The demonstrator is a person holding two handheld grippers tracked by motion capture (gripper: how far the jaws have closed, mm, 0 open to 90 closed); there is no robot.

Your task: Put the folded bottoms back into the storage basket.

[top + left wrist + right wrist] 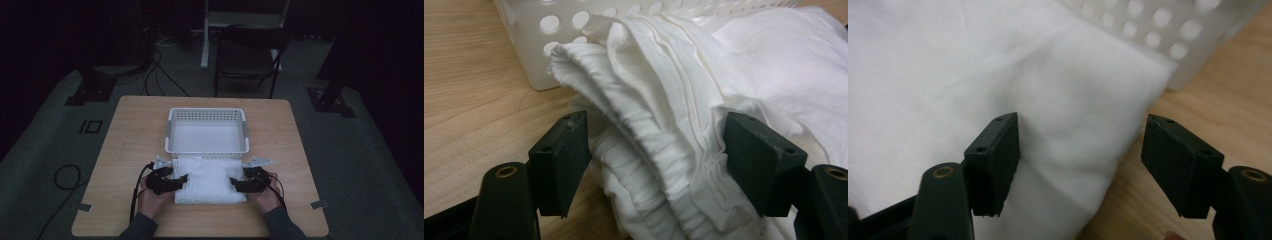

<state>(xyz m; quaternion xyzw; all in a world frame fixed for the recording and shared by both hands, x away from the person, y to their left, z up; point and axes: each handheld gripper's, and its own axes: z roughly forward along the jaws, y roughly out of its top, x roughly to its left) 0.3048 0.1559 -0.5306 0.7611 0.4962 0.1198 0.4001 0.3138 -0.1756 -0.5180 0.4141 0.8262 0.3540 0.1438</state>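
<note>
folded white cloth point(210, 180) long axis left-right, beside basket point(207, 131) — left gripper point(181, 179), right gripper point(235, 183) jaws wide, straddling cloth ends.

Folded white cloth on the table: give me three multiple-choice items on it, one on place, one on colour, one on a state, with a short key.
1. Where does the folded cloth lie?
A. inside the basket
B. on the table, on the near side of the basket
C. on the chair

2. What colour is the basket?
A. white
B. blue
C. red

3. How do the left tongs stand at the cloth?
A. shut tight with nothing between
B. parted, with folded cloth edges between the jaws
C. lifted well above the basket

Key:
1 B: in the high view the cloth rests on the wooden table between the basket and the person's hands.
2 A: its perforated walls are white in all views.
3 B: the left gripper view shows the layered edges bunched between the two spread jaws.
</note>
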